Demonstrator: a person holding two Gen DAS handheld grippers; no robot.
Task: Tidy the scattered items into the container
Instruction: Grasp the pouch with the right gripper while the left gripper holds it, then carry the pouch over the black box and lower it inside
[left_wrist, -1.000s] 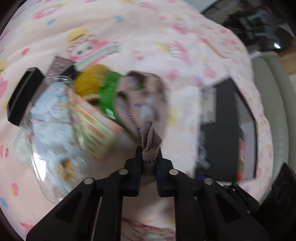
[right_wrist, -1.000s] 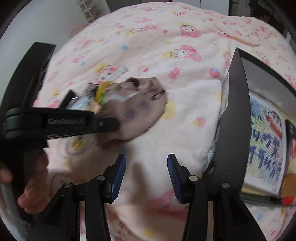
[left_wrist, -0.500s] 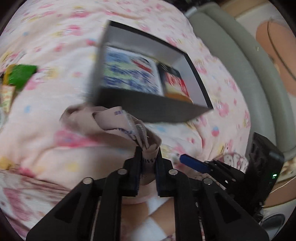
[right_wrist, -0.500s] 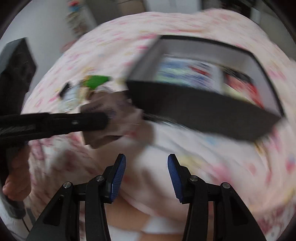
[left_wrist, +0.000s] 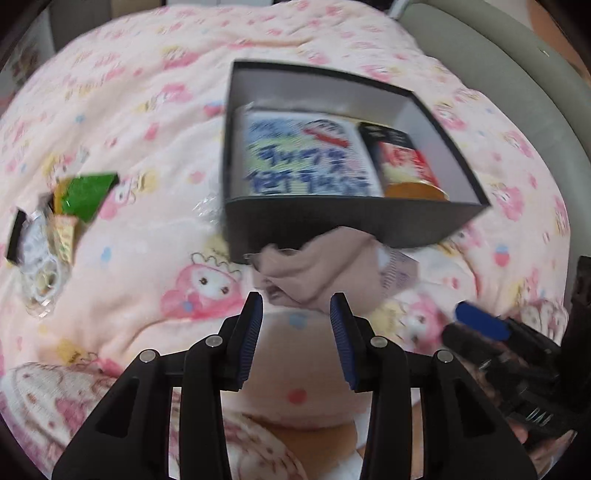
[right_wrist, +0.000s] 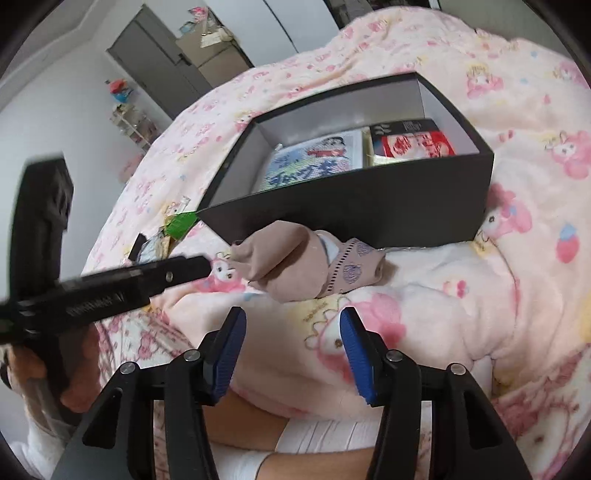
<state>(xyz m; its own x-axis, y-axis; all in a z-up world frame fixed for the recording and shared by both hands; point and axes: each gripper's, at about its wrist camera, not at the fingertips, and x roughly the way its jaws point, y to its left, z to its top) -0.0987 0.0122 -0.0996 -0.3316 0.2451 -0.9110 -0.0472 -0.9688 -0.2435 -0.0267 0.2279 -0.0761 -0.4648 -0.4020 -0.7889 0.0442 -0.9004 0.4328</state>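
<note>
A black open box (left_wrist: 343, 219) (right_wrist: 369, 206) sits on the pink blanket and holds a blue-and-white packet (left_wrist: 306, 155) and a red-and-black packet (left_wrist: 404, 162). A beige sock bundle (left_wrist: 321, 273) (right_wrist: 303, 266) lies on the blanket against the box's near wall. My left gripper (left_wrist: 295, 328) is open and empty just short of the bundle. My right gripper (right_wrist: 290, 347) is open and empty, a little nearer than the bundle. Several snack packets, one green (left_wrist: 85, 195), lie scattered to the left.
The pink cartoon-print blanket (left_wrist: 147, 110) covers the whole bed. A grey padded edge (left_wrist: 517, 92) runs along the right. The left gripper's black body (right_wrist: 92, 288) crosses the right wrist view at left. A door and shelves (right_wrist: 166, 74) stand beyond the bed.
My left gripper carried the sock bundle from the snack pile over to the box, then opened and let it go; the bundle now lies on the blanket before the box.
</note>
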